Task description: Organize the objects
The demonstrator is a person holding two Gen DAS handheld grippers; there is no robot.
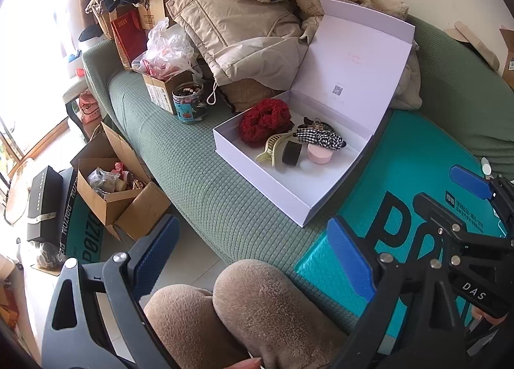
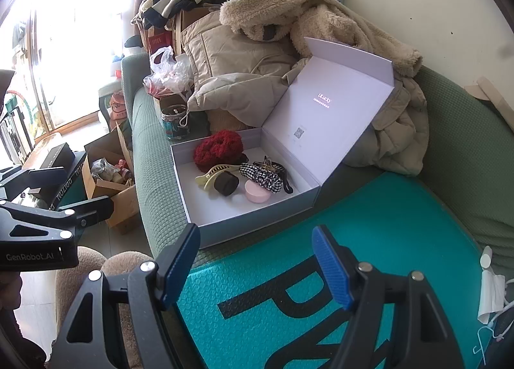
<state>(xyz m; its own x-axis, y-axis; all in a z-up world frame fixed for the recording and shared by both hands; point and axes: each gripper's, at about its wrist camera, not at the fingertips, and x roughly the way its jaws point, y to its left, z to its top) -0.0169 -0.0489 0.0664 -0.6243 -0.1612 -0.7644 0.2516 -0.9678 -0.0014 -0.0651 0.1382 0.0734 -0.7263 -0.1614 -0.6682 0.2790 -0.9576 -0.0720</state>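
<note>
An open white box (image 1: 289, 189) (image 2: 205, 224) lies on the green sofa with its lid up. Inside are a red scrunchie (image 1: 265, 121) (image 2: 218, 150), a cream claw clip (image 1: 273, 147) (image 2: 208, 178), a black roll (image 1: 291, 153) (image 2: 226, 184), a pink round case (image 1: 319, 153) (image 2: 257, 192) and a checked scrunchie (image 1: 318, 136) (image 2: 265, 174). My left gripper (image 1: 253, 259) is open and empty, held near my knees, short of the box. My right gripper (image 2: 257, 266) is open and empty above a teal mailer (image 2: 321, 272), also short of the box.
A patterned jar (image 1: 189, 101) (image 2: 173, 121) stands on the sofa left of the box. Coats and blankets (image 1: 250, 31) pile behind it. Cardboard boxes (image 1: 112, 189) with clutter sit on the floor at left. The right gripper's body shows in the left wrist view (image 1: 465, 240).
</note>
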